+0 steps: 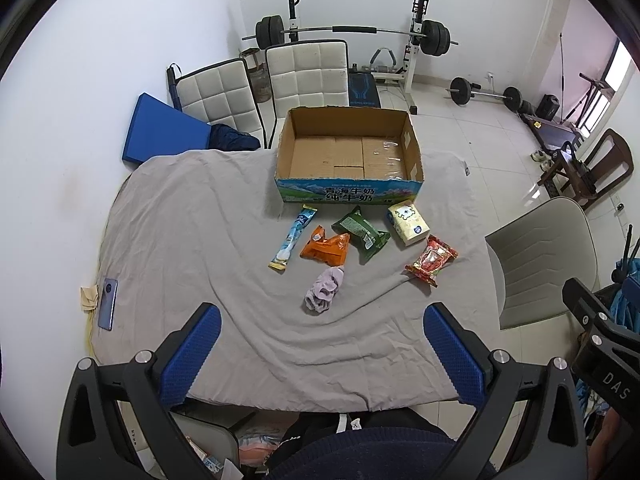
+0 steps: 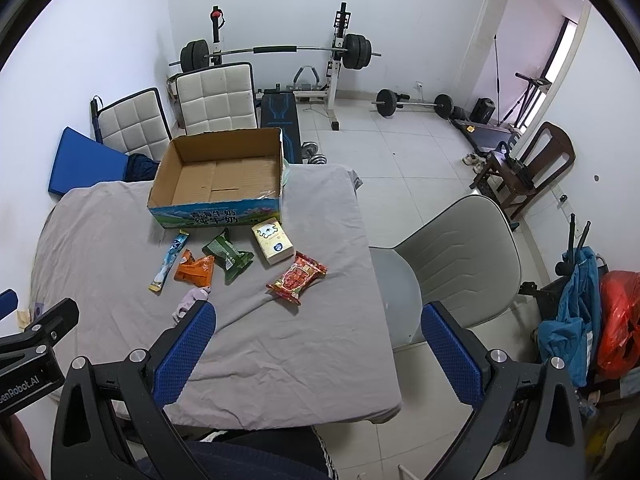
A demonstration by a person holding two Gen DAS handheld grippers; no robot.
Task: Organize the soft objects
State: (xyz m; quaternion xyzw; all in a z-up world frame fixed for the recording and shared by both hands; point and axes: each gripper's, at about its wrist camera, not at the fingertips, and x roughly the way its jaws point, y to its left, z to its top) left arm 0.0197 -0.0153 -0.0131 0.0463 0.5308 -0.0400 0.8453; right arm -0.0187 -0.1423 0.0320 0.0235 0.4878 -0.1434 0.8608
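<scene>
Ahead of the spread, empty jaws of the left gripper (image 1: pixel 320 344), the crumpled lilac cloth (image 1: pixel 324 290) lies nearest and suits a low central pinch, while the right gripper (image 2: pixel 316 344), equally spread, can take the red snack packet (image 2: pixel 297 278) toward the empty open cardboard box (image 2: pixel 218 168) beyond.

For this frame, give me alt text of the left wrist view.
Open left tongs hover over a grey-sheeted table where snack packets, a tissue pack and a lilac cloth lie before an empty cardboard box.
</scene>
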